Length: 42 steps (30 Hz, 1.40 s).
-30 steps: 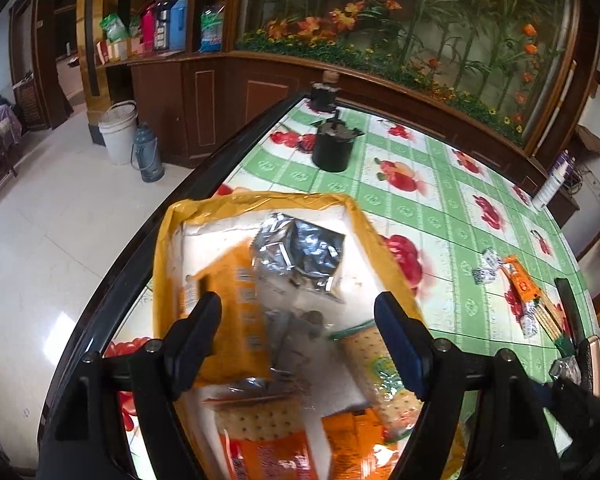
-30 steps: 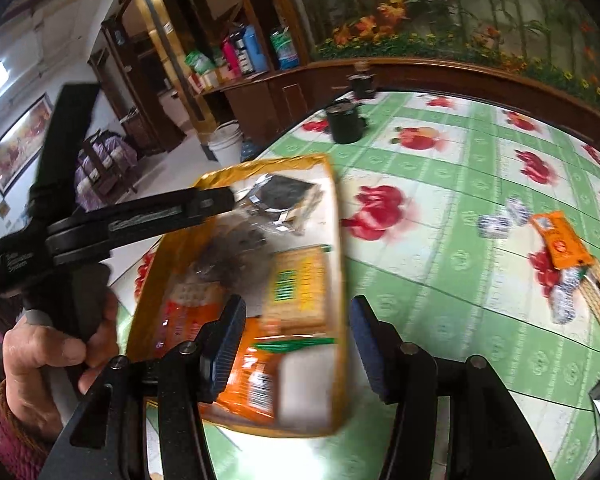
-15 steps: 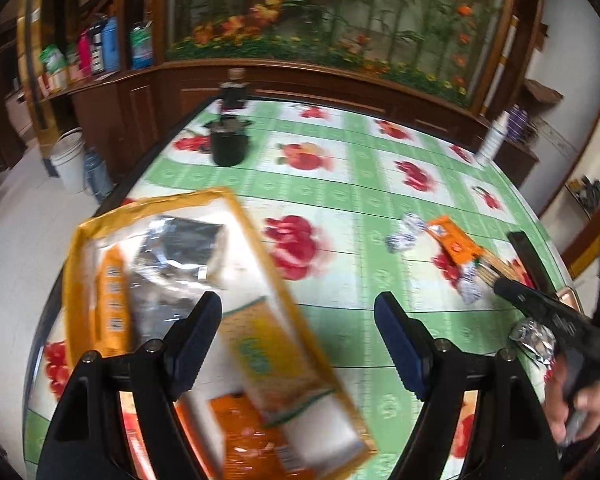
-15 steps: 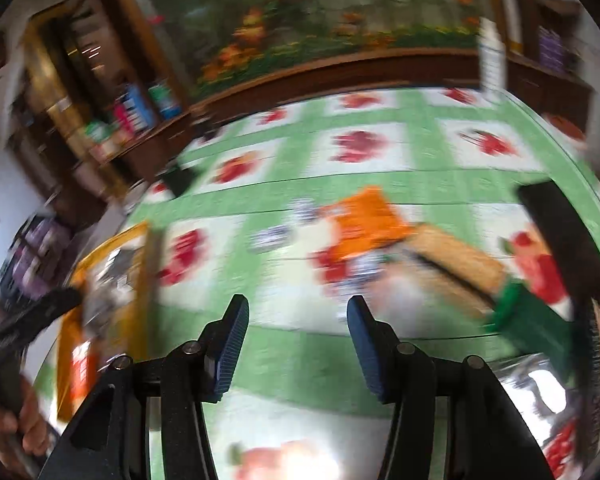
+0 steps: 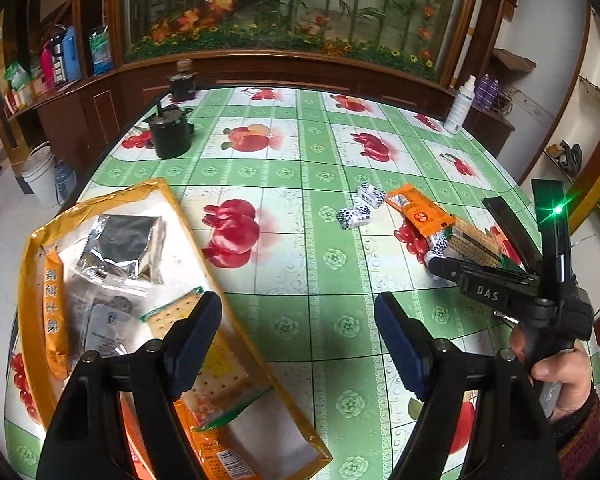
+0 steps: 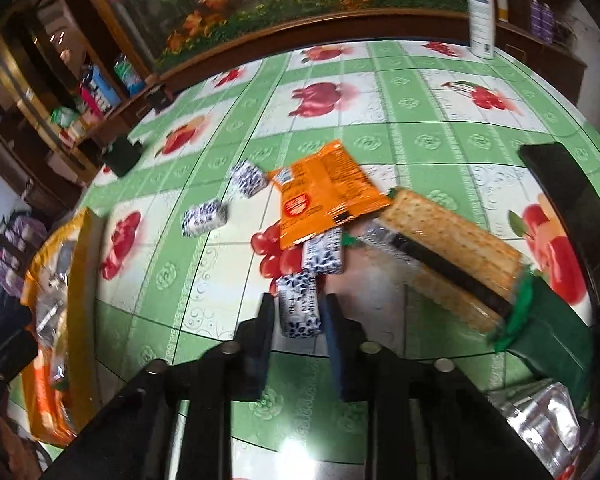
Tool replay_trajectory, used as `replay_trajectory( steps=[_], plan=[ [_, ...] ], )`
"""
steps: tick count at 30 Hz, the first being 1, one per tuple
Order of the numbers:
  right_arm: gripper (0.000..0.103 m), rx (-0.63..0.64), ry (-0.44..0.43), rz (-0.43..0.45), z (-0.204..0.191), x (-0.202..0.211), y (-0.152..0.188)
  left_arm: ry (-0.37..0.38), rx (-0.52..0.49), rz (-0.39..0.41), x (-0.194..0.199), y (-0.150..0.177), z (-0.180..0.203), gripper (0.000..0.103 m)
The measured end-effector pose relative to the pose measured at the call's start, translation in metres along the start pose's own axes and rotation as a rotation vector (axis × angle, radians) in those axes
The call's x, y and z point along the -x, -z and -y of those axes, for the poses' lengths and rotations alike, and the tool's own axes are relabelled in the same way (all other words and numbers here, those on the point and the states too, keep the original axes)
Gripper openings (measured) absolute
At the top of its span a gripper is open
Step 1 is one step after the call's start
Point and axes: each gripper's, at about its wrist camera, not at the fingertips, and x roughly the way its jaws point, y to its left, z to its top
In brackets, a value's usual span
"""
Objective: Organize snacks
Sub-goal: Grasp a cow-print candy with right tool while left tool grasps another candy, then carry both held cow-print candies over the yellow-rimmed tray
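Both grippers (image 5: 298, 332) (image 6: 298, 320) angled steeply tableward

Black gripper frame (image 5: 488, 292) marked "DAS", blue-padded fingers (image 5: 400, 344).

Table (image 5: 300, 264): glossy printed plastic cloth, smooth. Tray (image 5: 256, 360): glossy yellow-rimmed plastic. Pouch (image 5: 120, 248) in tray: crinkled silver foil. Orange packet (image 6: 320, 192): shiny film. Cabinets (image 5: 112, 92), far: polished wood. Left tongs (image 5: 300, 344): matt black plastic.
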Motion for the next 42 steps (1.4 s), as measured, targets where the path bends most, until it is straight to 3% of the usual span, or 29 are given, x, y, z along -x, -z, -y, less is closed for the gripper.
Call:
replay_trajectory(
  steps=[4,8,16,24,33,35,37,42],
  plan=[
    [0.02,0.009,0.007,0.013,-0.001,0.007,0.003,0.036,-0.009,-0.016,-0.005,-0.009,0.006,0.078],
    [0.02,-0.033,-0.032,0.033,0.004,0.018,0.003,0.069,-0.02,-0.055,-0.021,-0.034,0.02,0.069],
    [0.02,-0.151,-0.058,0.057,0.029,0.037,0.002,0.06,0.024,-0.169,-0.1,-0.081,0.046,0.033],
    [0.021,-0.177,-0.107,0.064,0.033,0.047,0.001,0.03,0.033,-0.234,-0.163,-0.094,0.053,0.033],
    [0.021,-0.197,-0.123,0.061,0.037,0.049,0.0,0.081,0.007,-0.288,-0.15,-0.073,0.064,0.035],
    [0.021,-0.202,-0.127,0.059,0.037,0.049,0.001,0.093,-0.002,-0.297,-0.146,-0.068,0.067,0.041],
    [0.021,-0.197,-0.126,0.058,0.036,0.049,0.001,0.089,-0.007,-0.303,-0.143,-0.064,0.068,0.057],
    [0.021,-0.207,-0.12,0.06,0.039,0.048,0.0,0.107,-0.022,-0.294,-0.137,-0.06,0.072,0.059]
  ],
)
